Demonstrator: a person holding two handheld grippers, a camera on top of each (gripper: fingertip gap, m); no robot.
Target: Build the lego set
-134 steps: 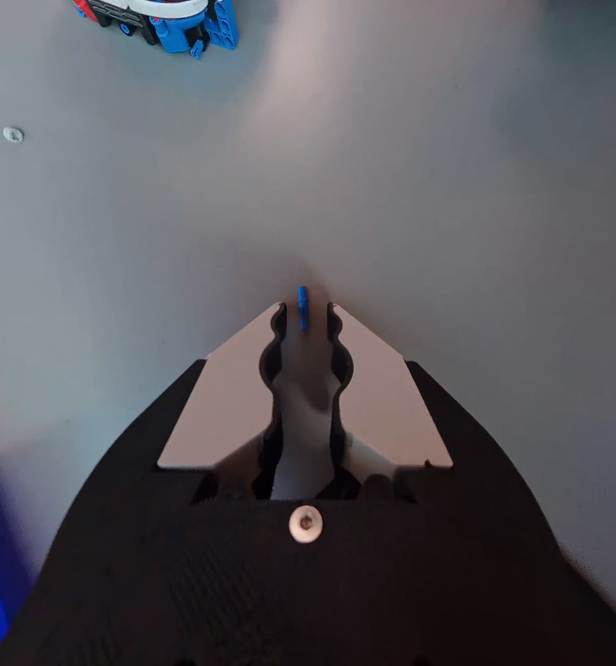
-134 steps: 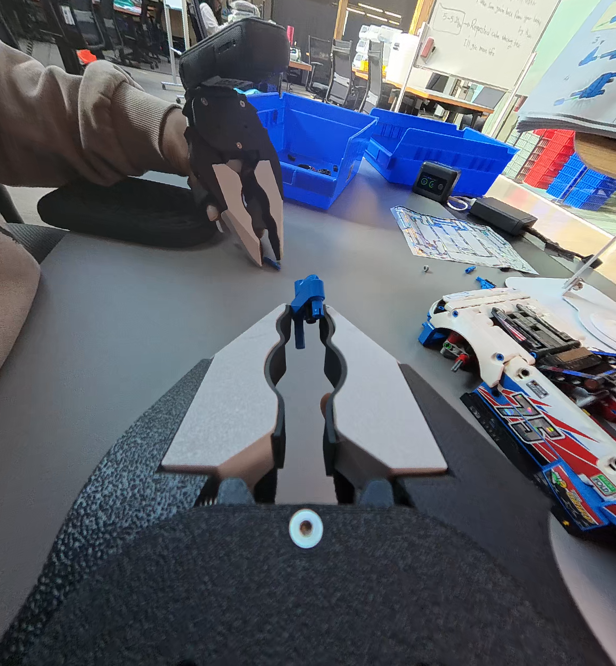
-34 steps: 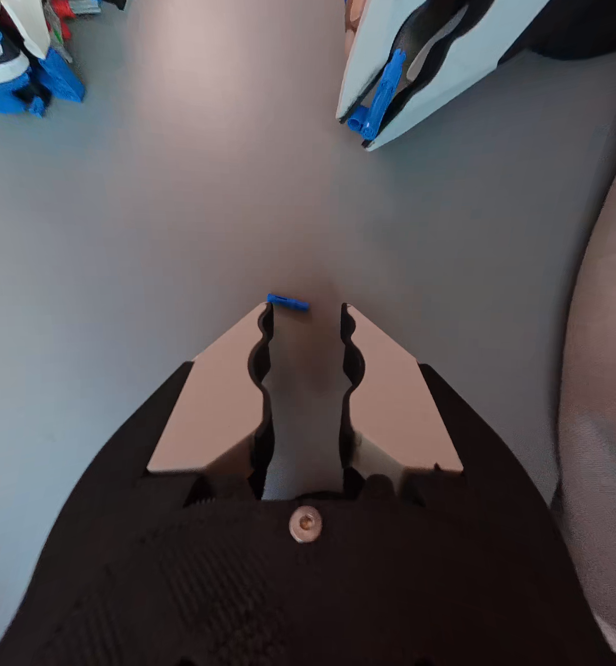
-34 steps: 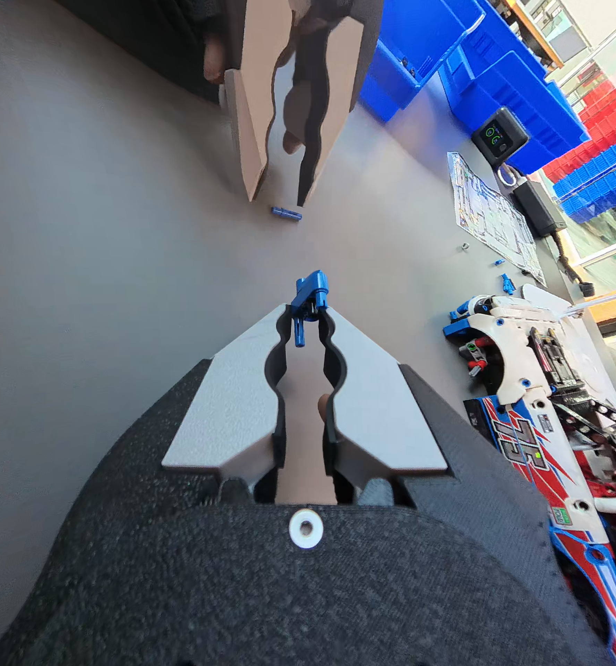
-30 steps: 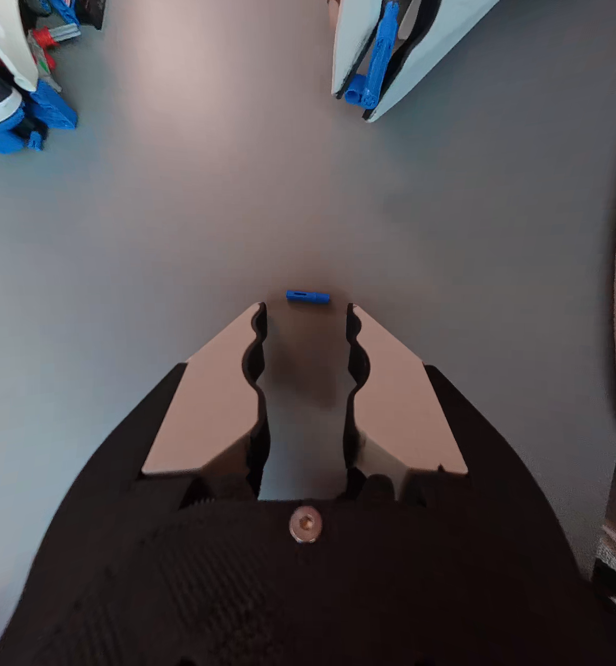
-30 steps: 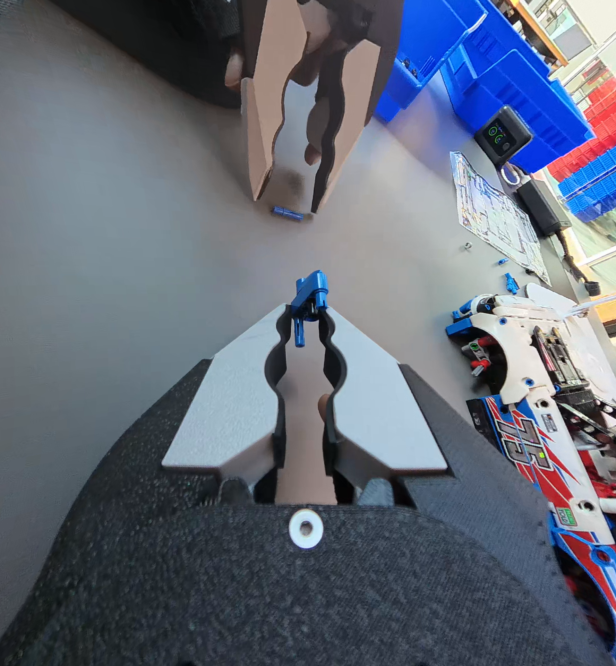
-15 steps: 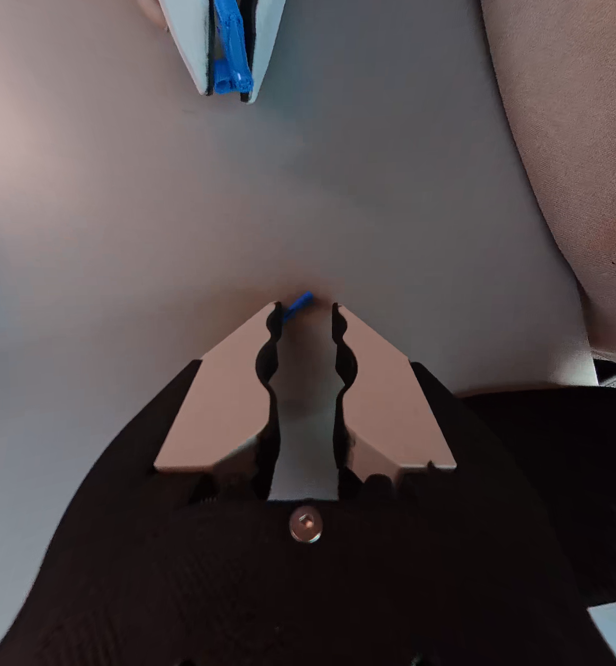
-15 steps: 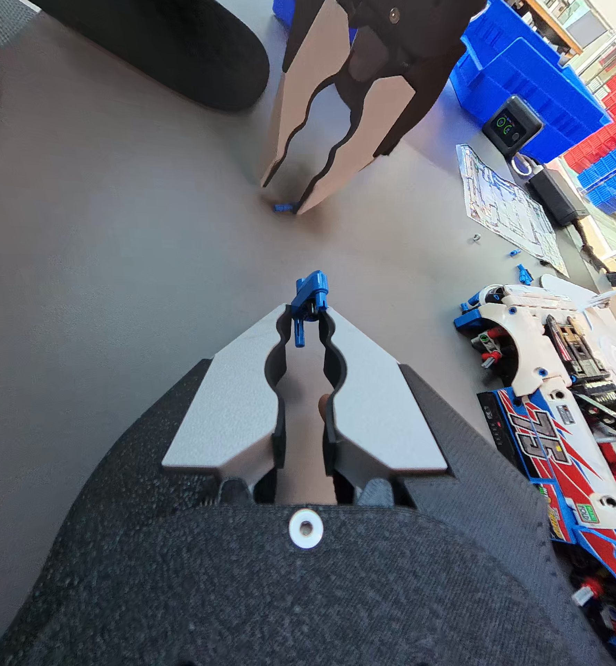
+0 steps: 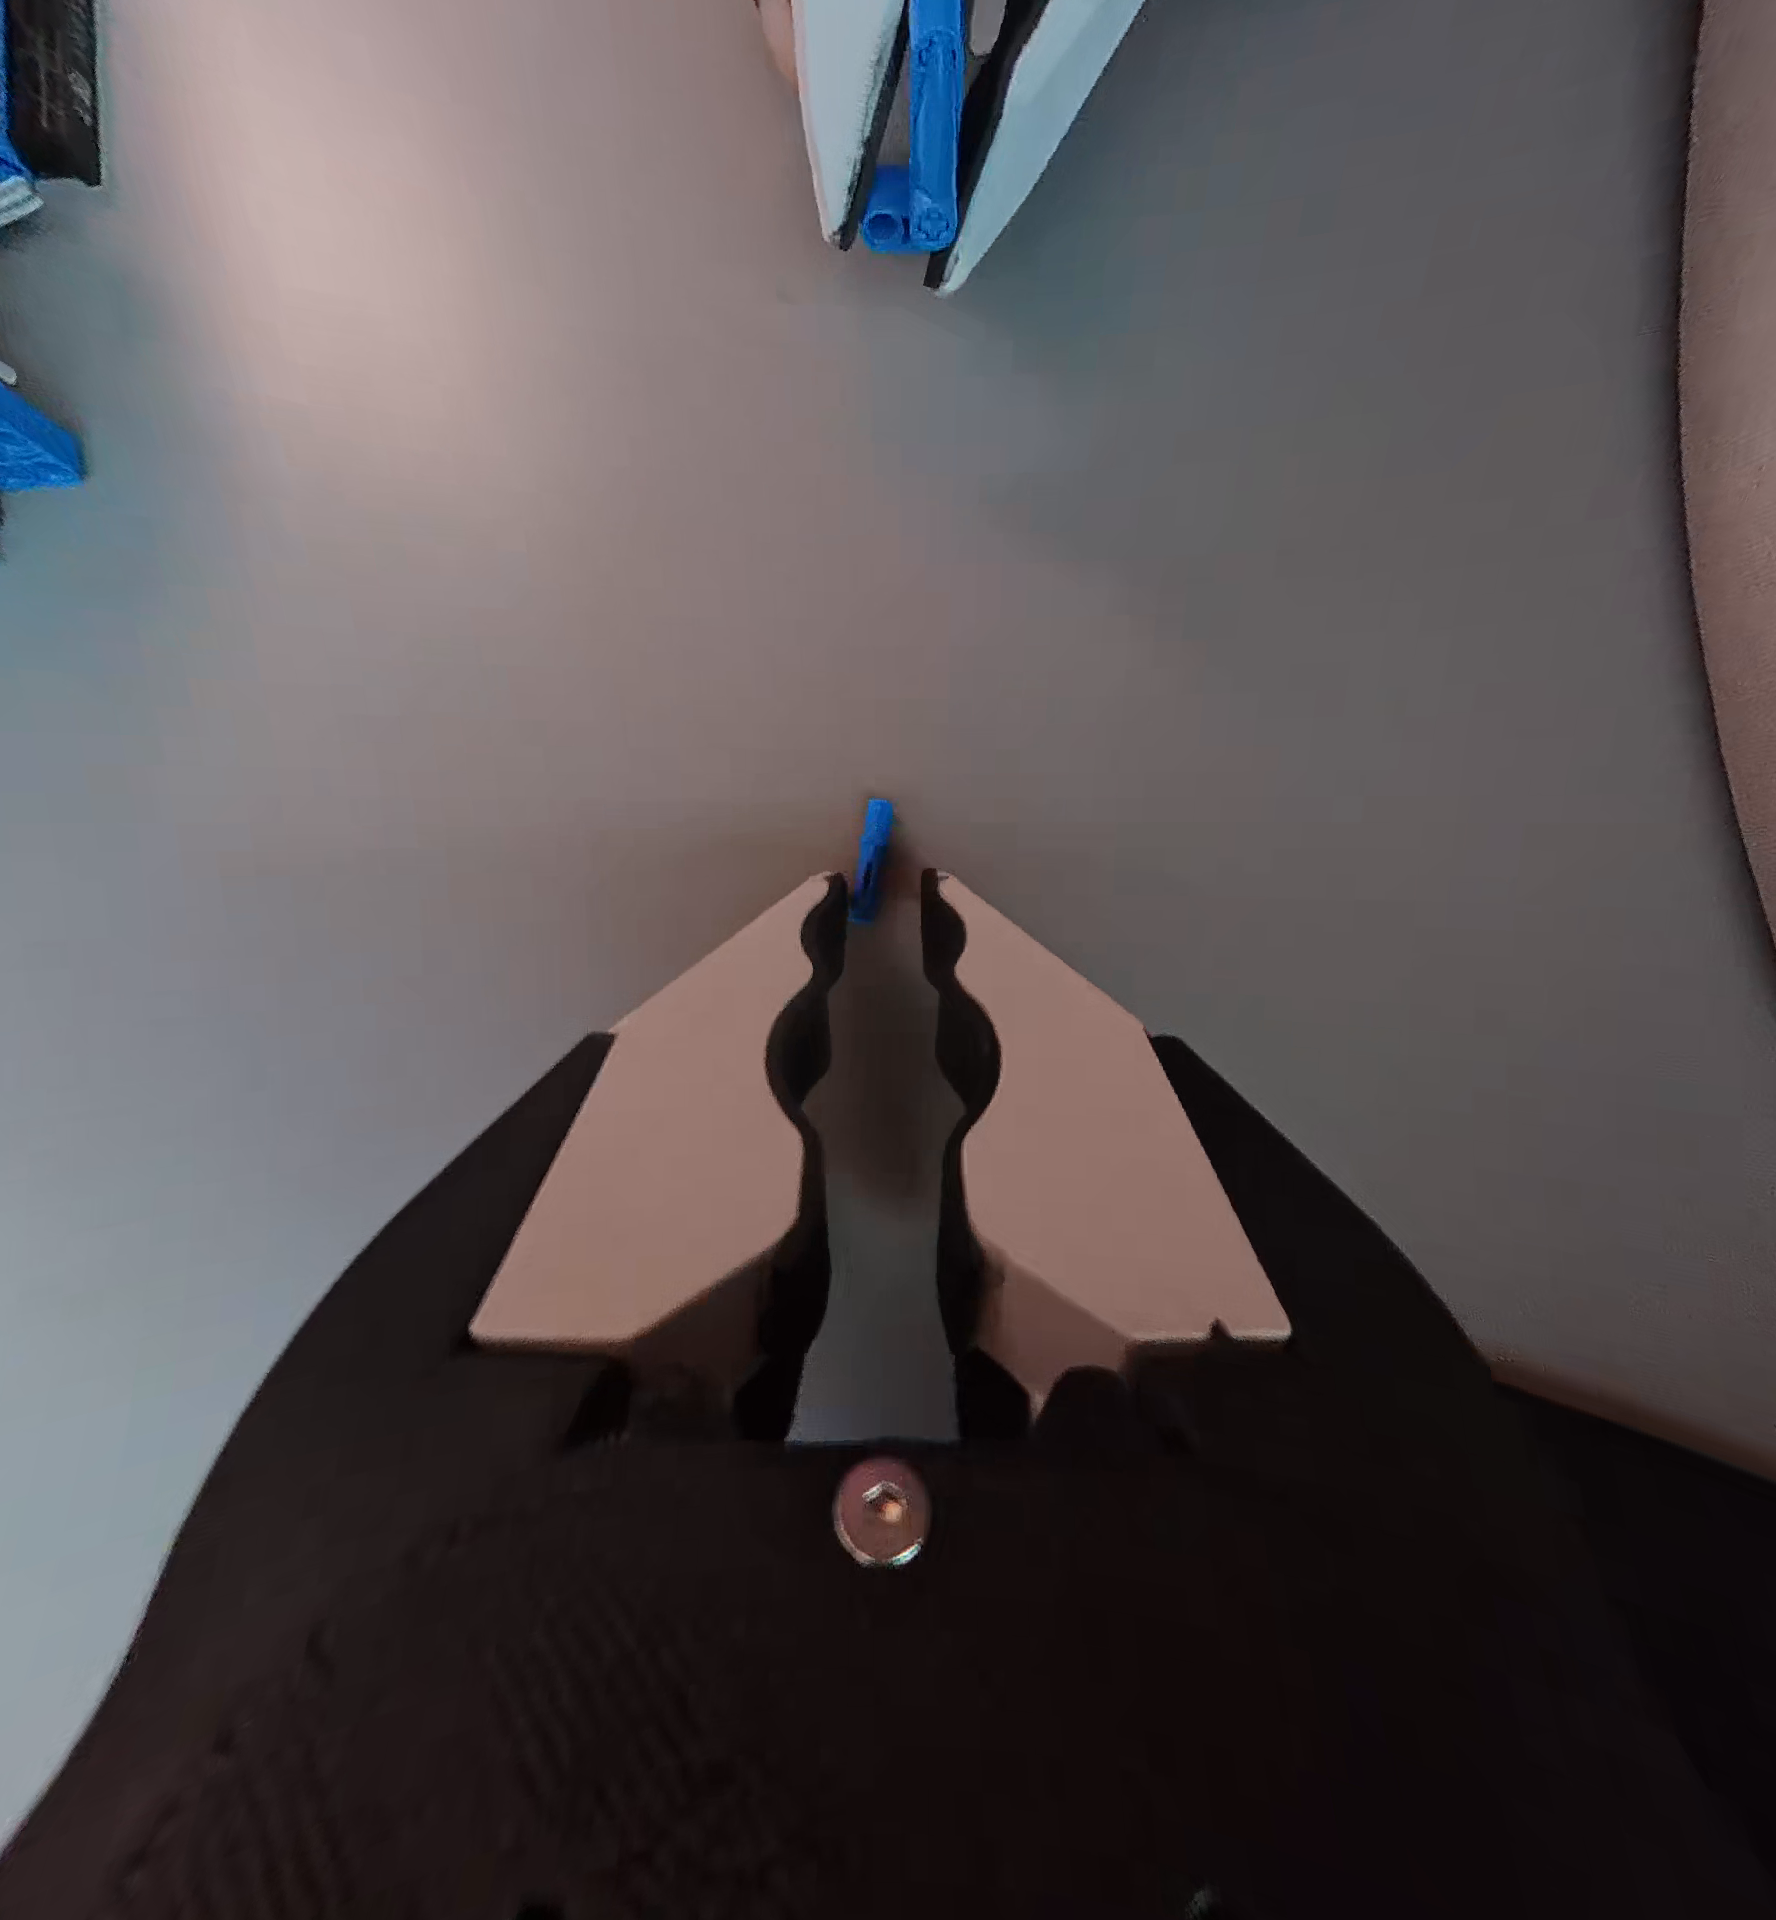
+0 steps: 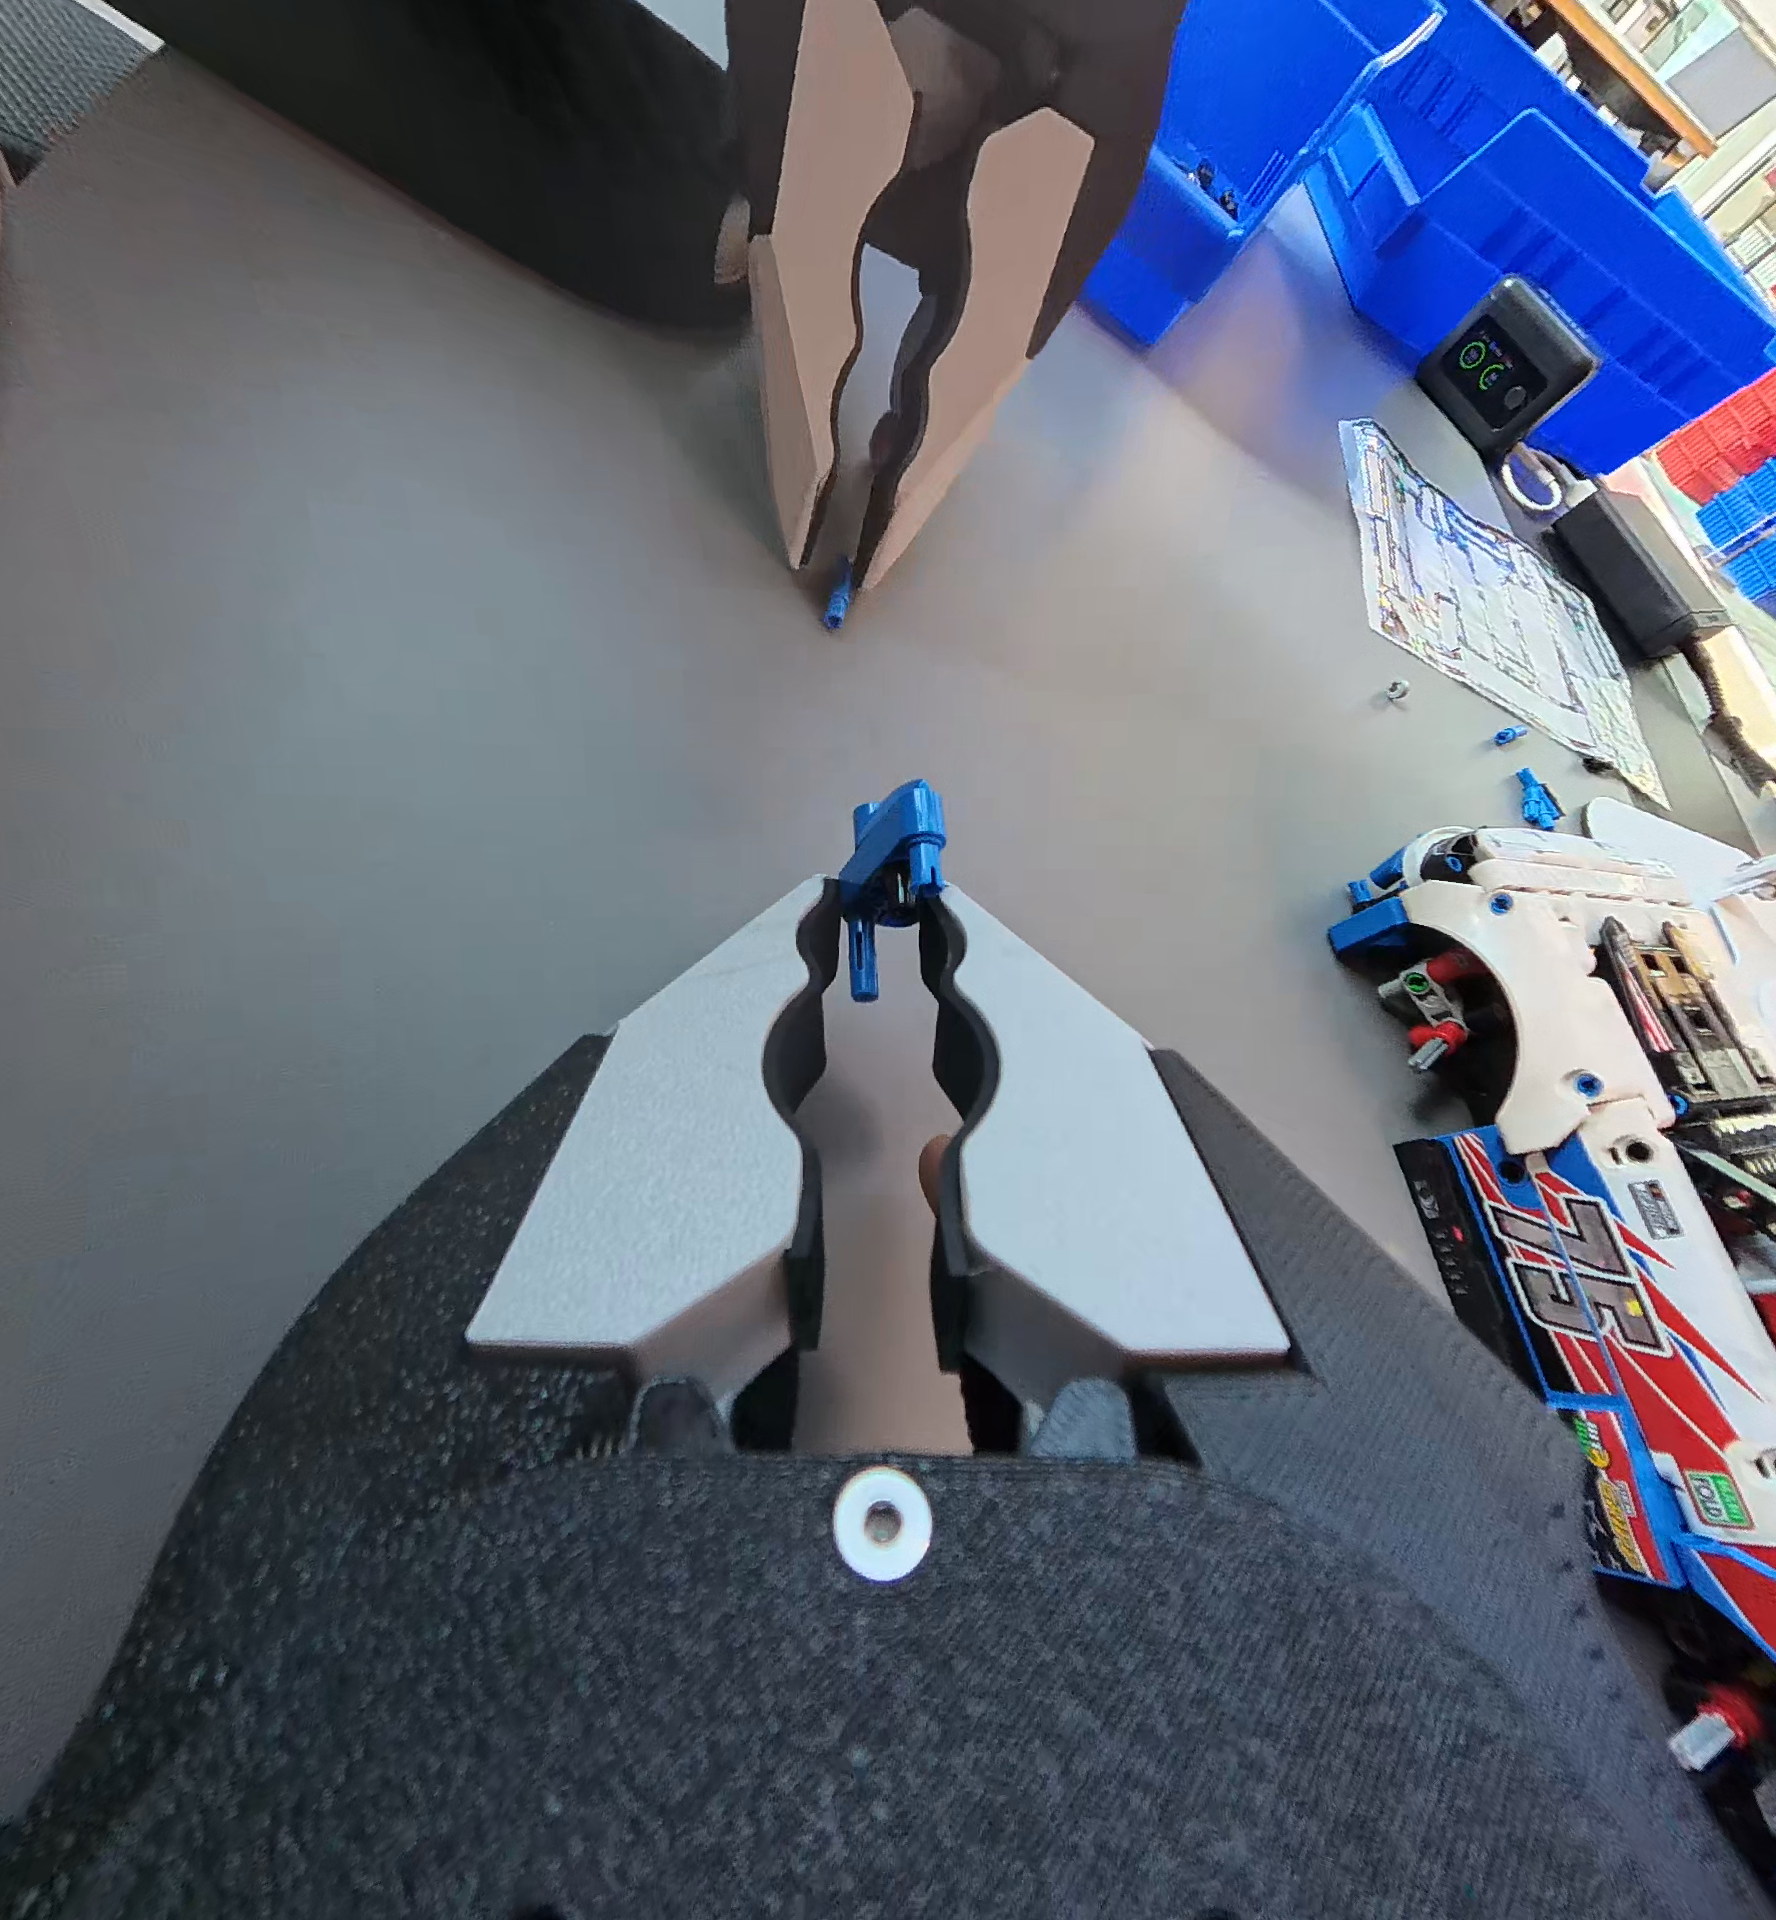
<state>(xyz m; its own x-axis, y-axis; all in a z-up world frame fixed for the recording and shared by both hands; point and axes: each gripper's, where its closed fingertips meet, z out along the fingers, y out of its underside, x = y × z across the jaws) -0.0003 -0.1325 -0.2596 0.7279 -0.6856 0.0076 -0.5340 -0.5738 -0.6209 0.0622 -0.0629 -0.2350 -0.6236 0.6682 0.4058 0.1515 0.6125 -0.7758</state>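
Grey bench (image 10: 344,675), wide and mostly bare. Half-built race car (image 10: 1611,1164) along its right edge. Right gripper (image 10: 882,883) clamped on blue connector piece (image 10: 894,862), above mid-bench. Left gripper (image 9: 884,878) narrowly parted around small blue pin (image 9: 871,860) lying on mid-bench.

Left gripper (image 9: 882,883): pointed steeply down at the table (image 9: 448,727), tips at its surface, jaws narrowed with a small gap.
Right gripper (image 10: 882,883): held above the table, angled forward and down, jaws clamped at the tips, facing the left gripper.
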